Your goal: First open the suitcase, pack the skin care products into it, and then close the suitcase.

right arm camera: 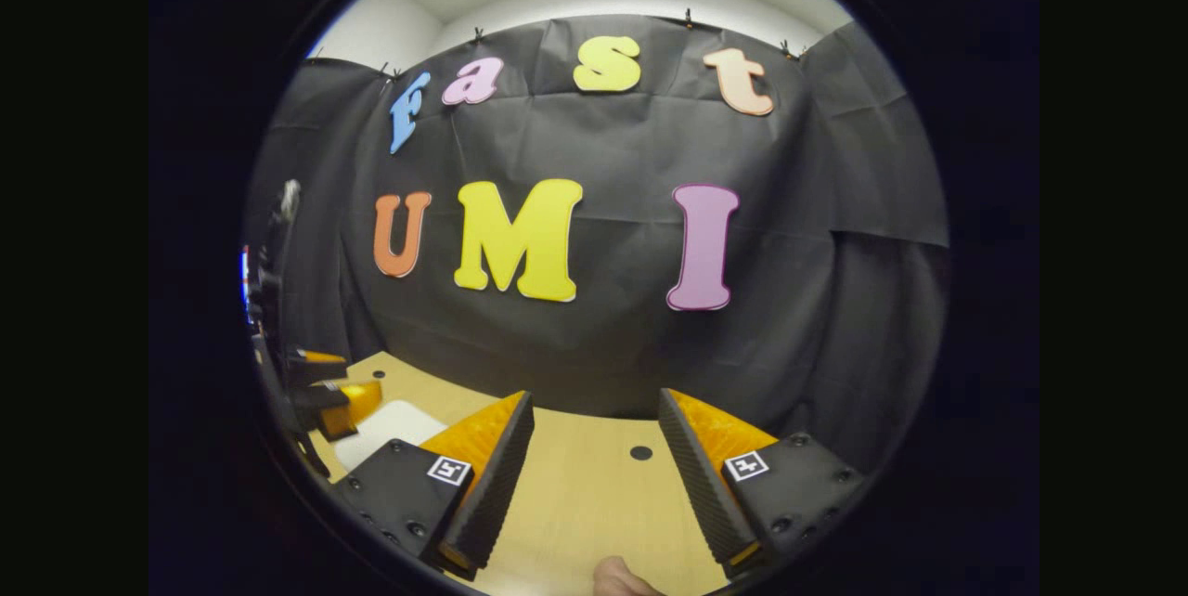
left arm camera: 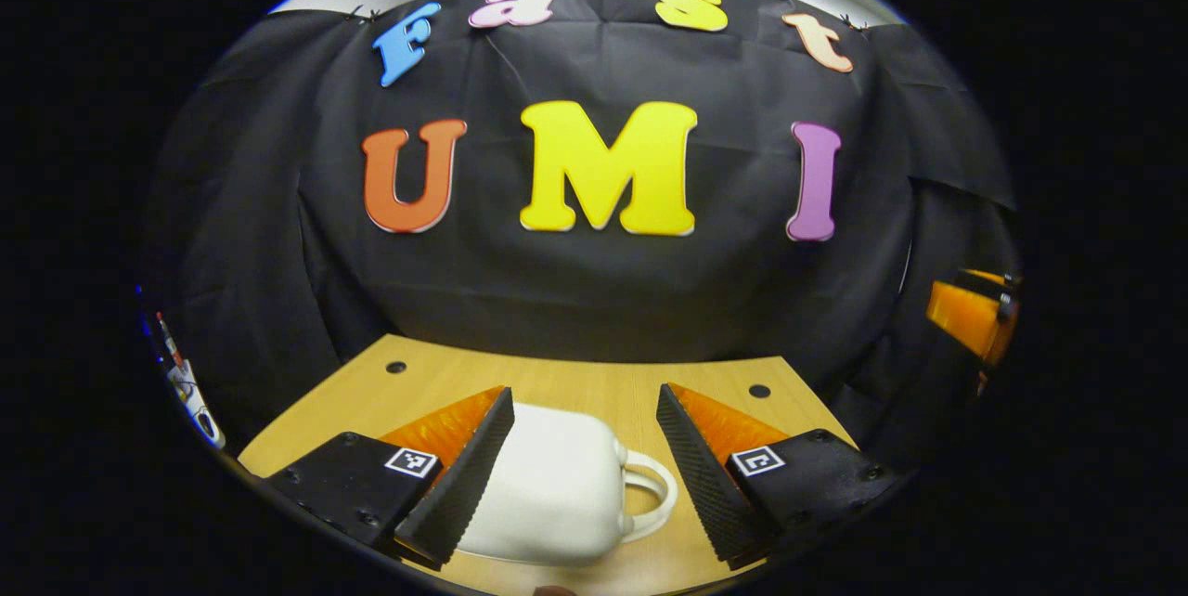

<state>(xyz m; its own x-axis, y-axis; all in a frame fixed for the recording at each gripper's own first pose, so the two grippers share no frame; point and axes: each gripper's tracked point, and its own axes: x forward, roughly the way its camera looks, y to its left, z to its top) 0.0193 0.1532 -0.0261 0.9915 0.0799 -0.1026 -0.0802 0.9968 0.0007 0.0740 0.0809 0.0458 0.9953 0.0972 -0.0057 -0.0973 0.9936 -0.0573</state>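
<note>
1. The wooden table ran across the lower part of both views, up against the black cloth wall. The white suitcase lay flat on it at the bottom centre of the left gripper view. In the right gripper view it was a pale patch at the lower left.

2. The suitcase looked shut, so the task seemed to be at its first step. Its handle stuck out toward the right of the left gripper view. I judged its long axis to run from the bottom of that frame up toward the wall, though the fisheye bend and the cut-off lower edge made this uncertain.

3. The left gripper hung over the suitcase with its fingers spread wide, gripping nothing. The left finger overlapped the case's left edge, and the right finger stood just beside the handle.

4. The right gripper was also spread and held nothing, over bare table well apart from the case.

5. Risks, as I judged them: the smooth, rounded shell could slip from the fingers. Pulling on the handle alone could drag the whole case rather than lift the lid, since the right gripper was too far off to steady it.

6. I could not make out any skin care products here.
</note>
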